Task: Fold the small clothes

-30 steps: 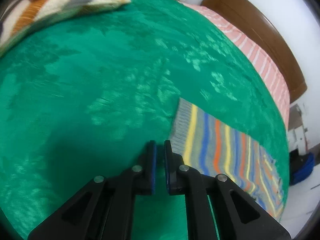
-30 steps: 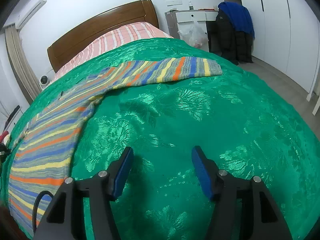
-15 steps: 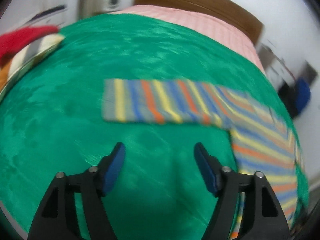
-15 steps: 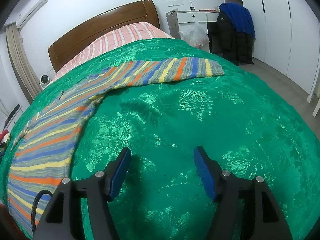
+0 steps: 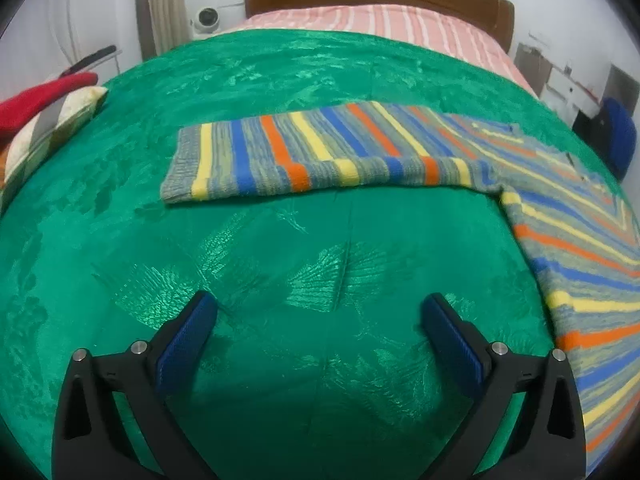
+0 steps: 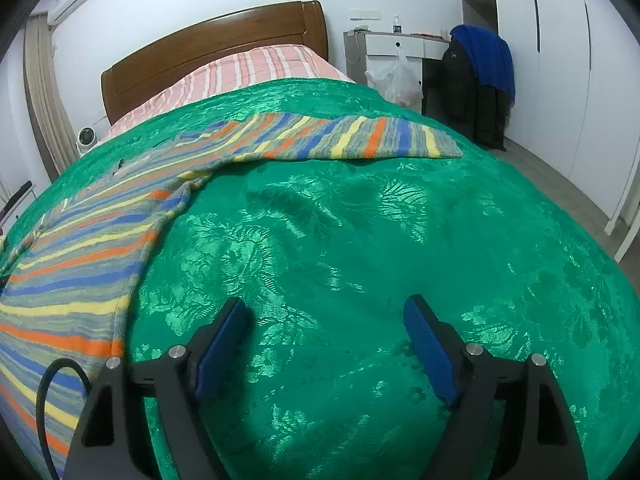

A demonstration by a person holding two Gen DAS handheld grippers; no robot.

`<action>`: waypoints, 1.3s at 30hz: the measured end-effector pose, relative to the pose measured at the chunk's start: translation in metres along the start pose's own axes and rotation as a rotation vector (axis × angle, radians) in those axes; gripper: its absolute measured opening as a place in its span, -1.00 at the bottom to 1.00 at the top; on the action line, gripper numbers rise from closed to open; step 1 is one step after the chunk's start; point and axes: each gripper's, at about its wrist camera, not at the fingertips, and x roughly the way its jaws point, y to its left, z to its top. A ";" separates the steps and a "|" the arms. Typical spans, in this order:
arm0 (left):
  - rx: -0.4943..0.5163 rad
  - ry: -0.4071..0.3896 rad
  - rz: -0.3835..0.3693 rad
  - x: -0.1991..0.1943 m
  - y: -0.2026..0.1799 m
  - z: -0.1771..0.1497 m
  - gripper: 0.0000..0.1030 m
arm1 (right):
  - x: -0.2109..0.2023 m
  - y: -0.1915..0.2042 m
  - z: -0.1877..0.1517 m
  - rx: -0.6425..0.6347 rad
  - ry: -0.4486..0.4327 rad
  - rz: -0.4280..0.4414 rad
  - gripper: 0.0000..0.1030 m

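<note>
On the bed: a green bedspread (image 5: pixel 280 80) covers the near part, with a striped sweater (image 5: pixel 320 152) spread flat on it.
Far left edge: a folded cushion (image 5: pixel 52 120) with a red cloth on top lies at the bedspread's left rim in the left wrist view.
Left sleeve: it stretches out leftward, its cuff end (image 5: pixel 184 168) lying flat, with bare bedspread beyond it to the left and on the near side.
Left gripper (image 5: pixel 320 316): its jaws are opening, spread wide over bare green cloth with nothing between them; the sleeve lies farther off, well apart from the pads.
Sweater body: it runs down the right side of the left wrist view and the left side of the right wrist view (image 6: pixel 80 264), its side edge just left of the right gripper.
Right gripper (image 6: pixel 328 320): its jaws are opening, spread, nothing between them, only bedspread beneath.
Right sleeve (image 6: pixel 360 140): it stretches out to the right, far from the right gripper, with wide open bedspread between.
Far edge: pink striped bedding (image 6: pixel 248 68) and a wooden headboard (image 6: pixel 208 52).
Right edge: the bedspread drops toward the floor and white wardrobe doors (image 6: pixel 580 60).
</note>
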 end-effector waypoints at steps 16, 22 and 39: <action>0.026 -0.017 0.024 0.002 -0.008 -0.006 0.99 | 0.002 0.006 -0.004 -0.031 -0.024 -0.021 0.66; 0.026 -0.017 0.024 0.002 -0.009 -0.006 0.99 | 0.003 0.008 -0.004 -0.038 -0.024 -0.041 0.67; 0.026 -0.017 0.023 0.002 -0.008 -0.006 0.99 | 0.006 0.012 -0.003 -0.049 -0.021 -0.081 0.69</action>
